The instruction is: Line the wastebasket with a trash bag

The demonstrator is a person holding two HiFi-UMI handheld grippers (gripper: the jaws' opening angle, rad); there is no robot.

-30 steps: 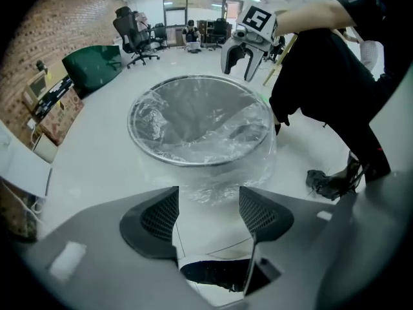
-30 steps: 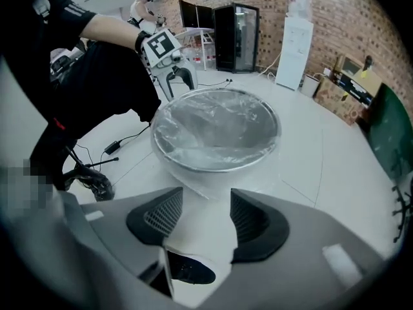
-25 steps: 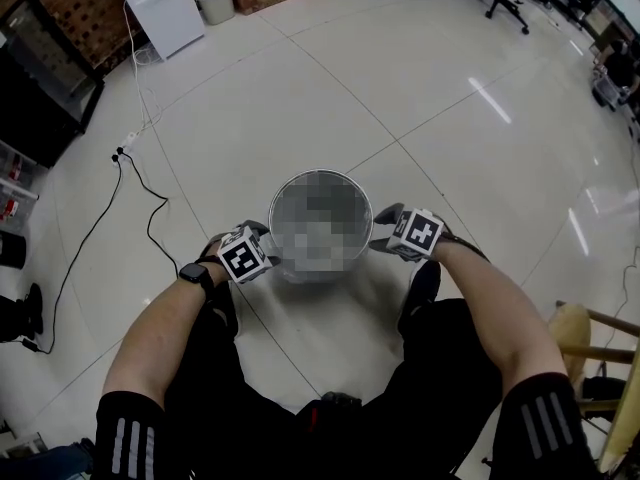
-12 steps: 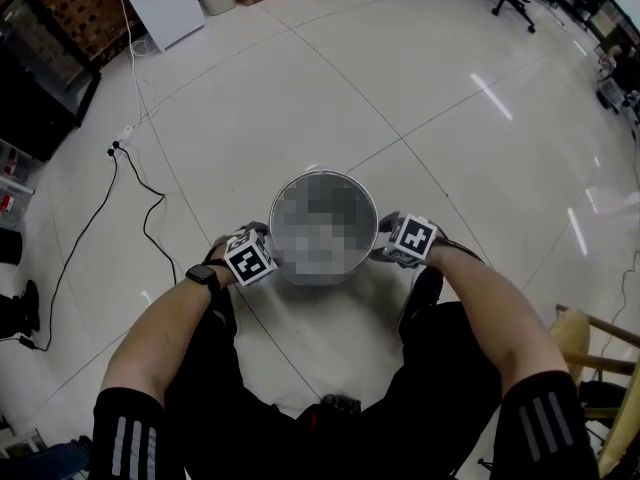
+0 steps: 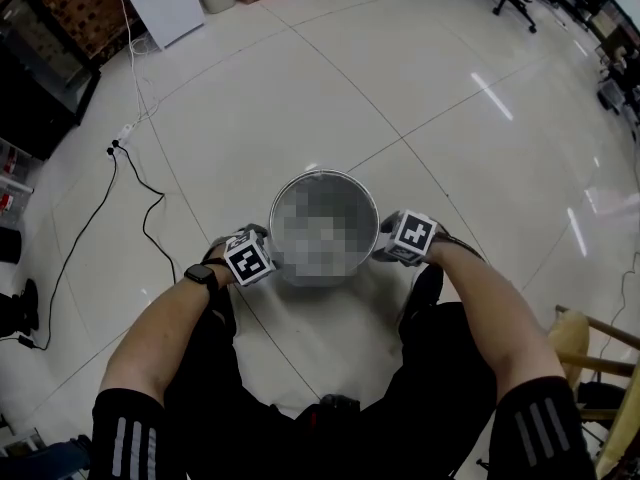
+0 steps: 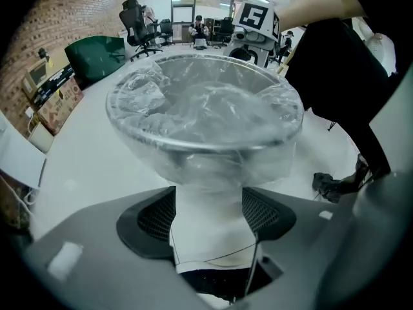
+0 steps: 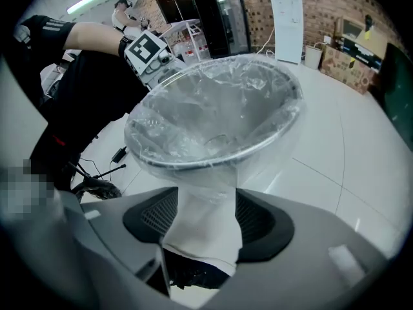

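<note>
Having just opened, left gripper [image 6: 208, 202] and right gripper [image 7: 205, 205] jaws straddle trash bag [image 6: 206, 112] overhang.

Base of the wastebasket [image 6: 193, 146] is hidden in every view, its inside blurred overhead

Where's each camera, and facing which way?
Head view: on the person's head, steeply down at the round metal wastebasket; forearms, legs, left gripper, right gripper.
Left gripper view: on it, along its just-opened jaws, clear plastic trash bag between; right arm opposite.
Right gripper view: mirrored, jaws and bag likewise; left arm opposite.
All share the wastebasket.
</note>
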